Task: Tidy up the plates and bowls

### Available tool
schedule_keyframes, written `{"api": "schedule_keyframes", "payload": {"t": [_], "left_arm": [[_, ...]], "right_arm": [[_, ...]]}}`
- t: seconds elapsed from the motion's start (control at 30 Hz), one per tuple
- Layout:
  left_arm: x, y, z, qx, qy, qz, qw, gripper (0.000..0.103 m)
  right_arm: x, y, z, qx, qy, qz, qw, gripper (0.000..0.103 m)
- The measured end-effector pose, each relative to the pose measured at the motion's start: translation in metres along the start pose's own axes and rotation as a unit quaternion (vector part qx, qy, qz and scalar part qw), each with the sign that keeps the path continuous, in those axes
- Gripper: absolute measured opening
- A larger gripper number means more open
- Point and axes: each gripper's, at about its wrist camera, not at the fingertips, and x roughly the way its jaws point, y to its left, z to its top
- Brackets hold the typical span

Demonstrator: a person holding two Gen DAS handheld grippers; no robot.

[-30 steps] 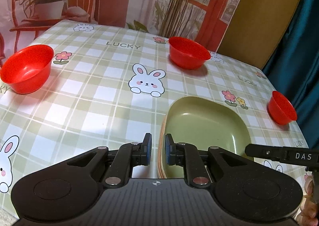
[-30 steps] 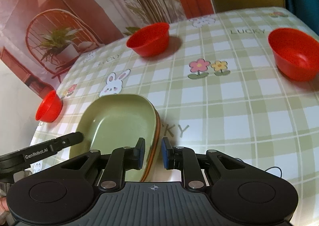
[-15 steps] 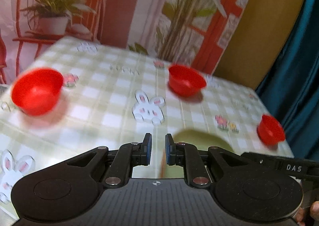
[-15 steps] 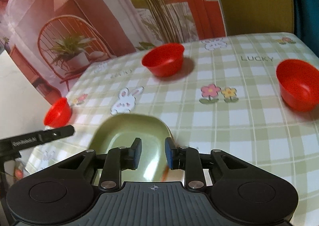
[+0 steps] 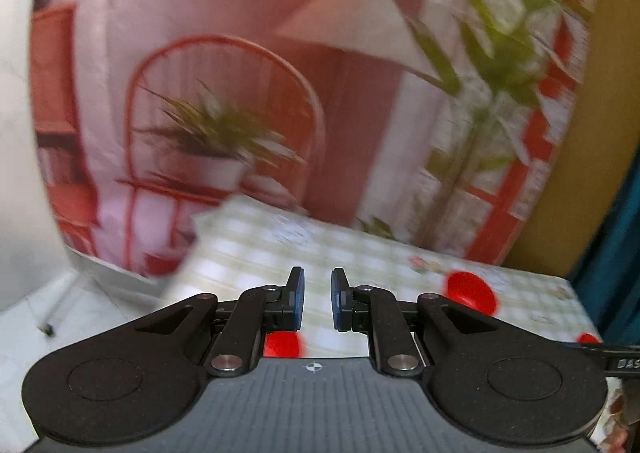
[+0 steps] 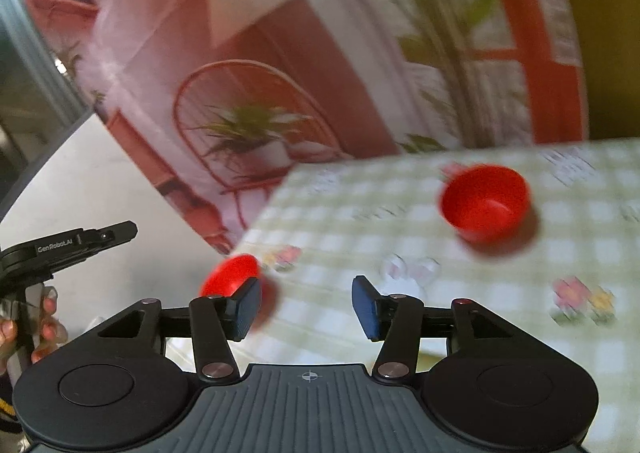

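Red bowls (image 6: 486, 203) spread on checked table (image 6: 560, 253), right and lower left of frame. Right gripper (image 6: 307, 307) jaws just opened, empty. Left gripper (image 5: 316, 303) nearly closed, empty.

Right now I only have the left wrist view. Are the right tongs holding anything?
Observer: No. The right tongs are open. Their jaws have just been opening, and nothing is between the pads.
Operator: Any bowl close to them?
Observer: Yes. The near red bowl sits by the table's edge, partly hidden behind the finger on the picture's left.
Operator: And the other bowl?
Observer: The far red bowl stands upright and empty, up and to the right of the tongs in the right wrist view.
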Motion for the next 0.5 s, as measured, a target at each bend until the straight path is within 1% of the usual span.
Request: {"api": "schedule_keyframes", "payload": {"t": [0.1, 0.27, 0.4, 0.5], "left_arm": [[0.000, 0.021, 0.015, 0.005, -0.007, 0.025, 0.9996, 0.016], [0.011, 0.059, 0.034, 0.001, -0.008, 0.042, 0.9991, 0.016], [0.039, 0.082, 0.030, -0.003, 0.018, 0.044, 0.9989, 0.016], [0.061, 0.099, 0.015, -0.018, 0.049, 0.024, 0.9983, 0.016]], "right_arm": [[0.030, 0.020, 0.014, -0.015, 0.003, 0.005, 1.000, 0.048], [0.087, 0.051, 0.031, -0.034, 0.020, 0.013, 0.999, 0.046], [0.136, 0.069, 0.033, -0.049, 0.041, 0.001, 0.998, 0.039], [0.171, 0.077, 0.027, -0.057, 0.068, -0.007, 0.996, 0.036]]}}
